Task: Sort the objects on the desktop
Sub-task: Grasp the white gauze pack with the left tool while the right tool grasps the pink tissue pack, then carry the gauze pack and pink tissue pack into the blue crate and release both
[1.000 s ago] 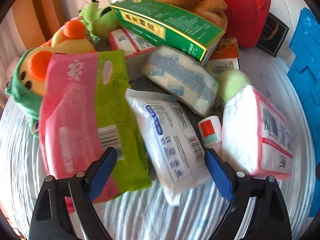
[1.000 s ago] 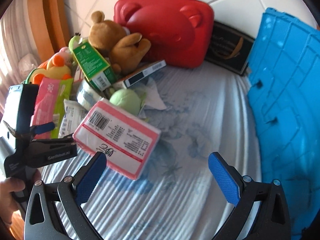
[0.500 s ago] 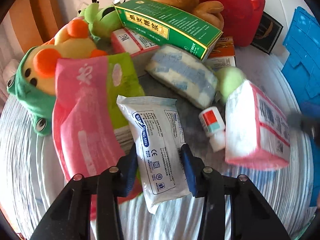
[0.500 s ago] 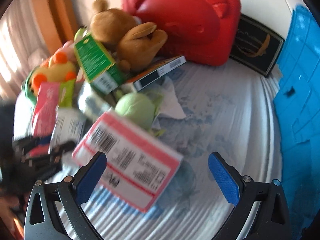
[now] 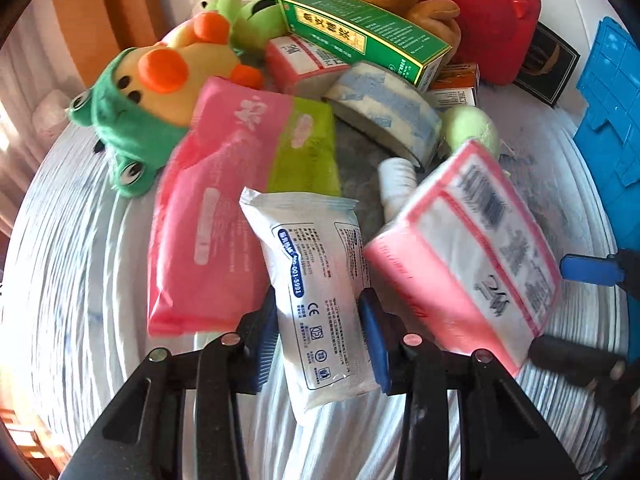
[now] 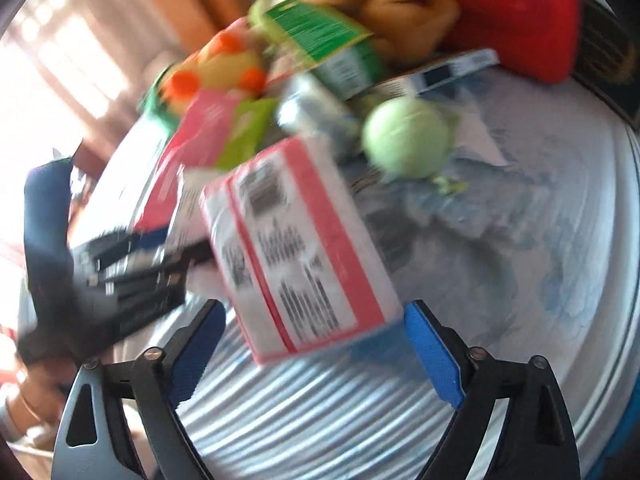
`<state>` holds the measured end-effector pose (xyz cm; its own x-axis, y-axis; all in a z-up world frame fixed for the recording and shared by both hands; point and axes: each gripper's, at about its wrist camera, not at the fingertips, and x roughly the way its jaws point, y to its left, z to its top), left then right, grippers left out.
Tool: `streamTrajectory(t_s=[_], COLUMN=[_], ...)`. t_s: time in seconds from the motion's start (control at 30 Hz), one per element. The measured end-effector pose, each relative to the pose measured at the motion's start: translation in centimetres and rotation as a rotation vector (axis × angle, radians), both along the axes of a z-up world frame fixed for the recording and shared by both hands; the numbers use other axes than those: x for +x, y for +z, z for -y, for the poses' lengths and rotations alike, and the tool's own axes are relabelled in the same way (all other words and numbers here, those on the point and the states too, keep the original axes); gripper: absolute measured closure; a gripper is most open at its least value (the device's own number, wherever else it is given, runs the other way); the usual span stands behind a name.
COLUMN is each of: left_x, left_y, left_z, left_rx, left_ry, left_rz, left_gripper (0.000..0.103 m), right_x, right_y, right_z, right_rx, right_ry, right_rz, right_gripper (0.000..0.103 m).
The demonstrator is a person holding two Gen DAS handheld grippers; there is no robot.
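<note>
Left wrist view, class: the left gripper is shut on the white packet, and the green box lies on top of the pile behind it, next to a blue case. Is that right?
One slip: the case is red, not blue, as the left wrist view shows. The rest holds: the left gripper is shut on the white packet, and the green box lies on top of the pile behind it.

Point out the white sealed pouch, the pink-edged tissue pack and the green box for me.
white sealed pouch (image 5: 320, 276): left wrist view, printed front.
pink-edged tissue pack (image 6: 296, 240): right wrist view, barcode label face.
green box (image 5: 360, 36): left wrist view, top panel.
</note>
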<state>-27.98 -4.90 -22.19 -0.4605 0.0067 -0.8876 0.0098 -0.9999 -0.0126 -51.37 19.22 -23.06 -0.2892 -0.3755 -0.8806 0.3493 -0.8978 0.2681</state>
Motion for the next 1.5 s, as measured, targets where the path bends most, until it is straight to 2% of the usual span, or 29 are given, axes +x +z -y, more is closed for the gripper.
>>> streamTrajectory(t_s=[0.07, 0.1, 0.2, 0.37, 0.47, 0.53, 0.73, 0.9, 1.07, 1.23, 1.5], left_x=[1.0, 1.4, 2.5, 3.5, 3.1, 3.7, 4.2, 4.5, 5.7, 5.8, 7.1], left_y=[0.4, 0.6, 1.1, 1.3, 3.1, 3.9, 8.0, 12.3, 16.7, 20.8, 26.9], left_z=[0.2, 0.3, 0.8, 1.3, 0.9, 0.8, -0.3, -2.1, -4.4, -8.8, -18.3], left_rx=[-0.007, -0.008, -0.027, -0.038, -0.043, -0.056, -0.044, -0.032, -0.007, 0.031, 0.129], left_ry=[0.011, 0.016, 0.024, 0.029, 0.022, 0.017, -0.013, -0.059, -0.125, -0.237, -0.452], left_rz=[-0.008, -0.012, -0.032, -0.037, -0.077, -0.101, -0.197, -0.315, -0.417, -0.476, -0.599], left_gripper=[0.067, 0.067, 0.067, 0.069, 0.069, 0.069, 0.069, 0.069, 0.069, 0.069, 0.069], right_x=[0.6, 0.6, -0.1, -2.0, -1.7, -1.2, 1.3, 4.3, 8.6, 12.6, 19.2], right_y=[0.1, 0.1, 0.1, -2.0, -2.0, -1.4, 3.8, 10.0, 16.5, 22.3, 28.5], right_z=[1.2, 1.6, 2.7, 6.1, 5.8, 5.4, 3.3, 1.8, -1.5, -4.6, -11.5], right_rx=[0.112, 0.136, 0.126, 0.243, 0.233, 0.238, 0.162, 0.148, 0.145, 0.138, 0.162], right_ry=[0.013, 0.011, 0.029, 0.095, 0.032, -0.004, -0.11, -0.202, -0.333, -0.465, -0.703], right_rz=[-0.062, -0.075, -0.077, -0.068, -0.059, -0.062, -0.171, -0.331, -0.5, -0.638, -0.757], right_gripper=[0.0, 0.0, 0.0, 0.0, 0.012, 0.014, 0.014, 0.014, 0.014, 0.013, 0.013])
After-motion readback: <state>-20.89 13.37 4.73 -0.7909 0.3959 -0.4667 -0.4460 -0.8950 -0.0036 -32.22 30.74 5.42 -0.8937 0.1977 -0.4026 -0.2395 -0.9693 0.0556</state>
